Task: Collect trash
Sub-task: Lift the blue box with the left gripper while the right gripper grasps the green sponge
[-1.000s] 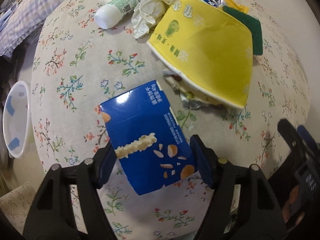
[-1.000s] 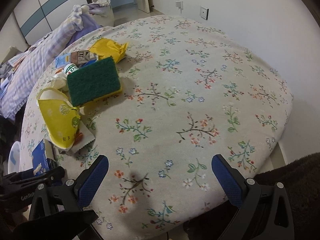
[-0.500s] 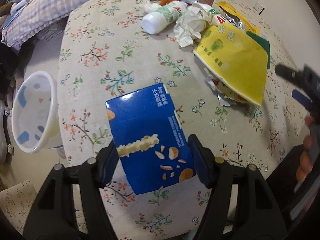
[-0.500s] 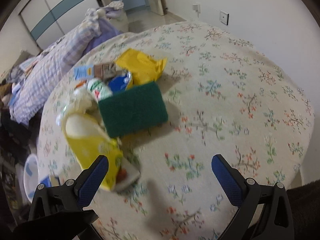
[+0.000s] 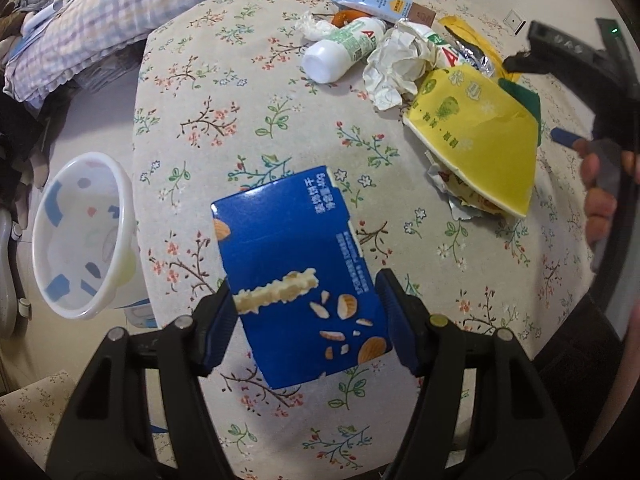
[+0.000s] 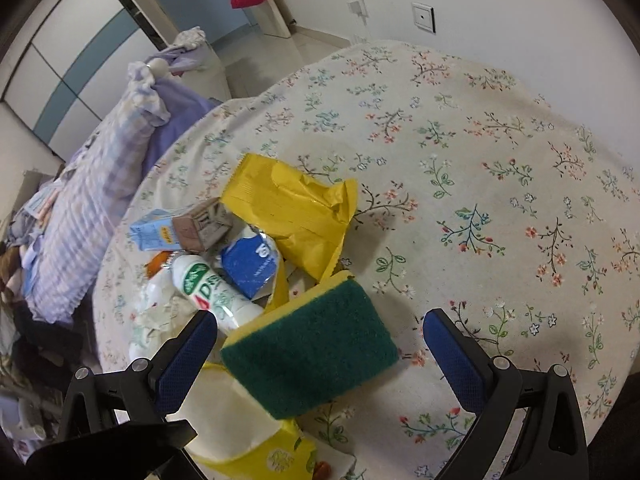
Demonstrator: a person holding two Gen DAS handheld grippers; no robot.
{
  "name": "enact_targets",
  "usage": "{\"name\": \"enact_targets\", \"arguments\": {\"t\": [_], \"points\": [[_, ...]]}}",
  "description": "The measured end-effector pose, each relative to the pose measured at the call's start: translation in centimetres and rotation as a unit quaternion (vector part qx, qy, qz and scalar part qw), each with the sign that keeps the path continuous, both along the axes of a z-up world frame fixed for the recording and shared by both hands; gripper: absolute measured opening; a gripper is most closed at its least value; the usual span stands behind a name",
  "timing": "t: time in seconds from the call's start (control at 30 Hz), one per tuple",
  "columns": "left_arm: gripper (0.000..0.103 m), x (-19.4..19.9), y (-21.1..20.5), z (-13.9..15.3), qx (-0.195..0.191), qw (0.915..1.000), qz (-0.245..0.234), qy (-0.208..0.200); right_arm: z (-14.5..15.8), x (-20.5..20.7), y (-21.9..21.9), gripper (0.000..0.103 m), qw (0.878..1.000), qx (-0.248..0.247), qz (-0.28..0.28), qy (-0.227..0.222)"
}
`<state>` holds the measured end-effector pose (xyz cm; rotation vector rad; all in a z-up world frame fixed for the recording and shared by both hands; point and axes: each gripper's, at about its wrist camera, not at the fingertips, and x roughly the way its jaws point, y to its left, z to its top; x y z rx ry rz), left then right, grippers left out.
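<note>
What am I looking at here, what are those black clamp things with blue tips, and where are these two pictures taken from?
No robot: a person carries two clamp tools, each with a fisheye camera looking out along its fingers.

The left camera's picture shows the left hand-held gripper shut on a flat blue cardboard snack box, held above a table with a floral tablecloth. A white plastic bin stands beside the table.

The right camera's picture shows the right hand-held gripper, open, around a green and yellow scouring sponge without gripping it.

Trash on the table: a yellow paper bag, crumpled white paper, a white plastic bottle with green label, a crinkled yellow foil wrapper.
</note>
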<state>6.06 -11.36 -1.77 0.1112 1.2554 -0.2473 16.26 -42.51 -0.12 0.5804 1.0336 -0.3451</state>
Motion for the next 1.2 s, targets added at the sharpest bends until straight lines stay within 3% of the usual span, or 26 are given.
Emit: {"name": "enact_targets", "arguments": {"t": [0.2,0.3,0.47,0.83,1.0,1.2], "points": [[0.068,-0.1,0.5,0.3,-0.006,1.0000,-0.001,-0.001,-2.2,0.0,-0.1,0.103,0.999,0.035,-0.012,0.022],[0.068,-0.3,0.6,0.2,-0.007,0.9999,-0.007,-0.001,-2.5,-0.3,0.1,0.092,0.998,0.054,-0.008,0.015],[0.068,-0.6,1.2,0.6,-0.012,0.9999,-0.010,-0.005,-1.9,-1.0,0.2,0.084,0.998,0.057,-0.002,-0.001],[0.068,0.6,4.9,1.7,-0.009,0.9995,0.014,-0.027,3.4,-1.4,2.5,0.083,0.999,-0.010,0.021,-0.039],[0.068,0.9,8.2,3.1,-0.007,0.9984,0.034,-0.044,5.8,-0.9,5.8,0.083,0.997,-0.020,0.048,-0.050],[0.068,1.6,11.9,2.7,0.014,0.9970,0.063,-0.044,7.7,-0.3,10.9,0.083,0.993,-0.033,0.094,-0.063]]}}
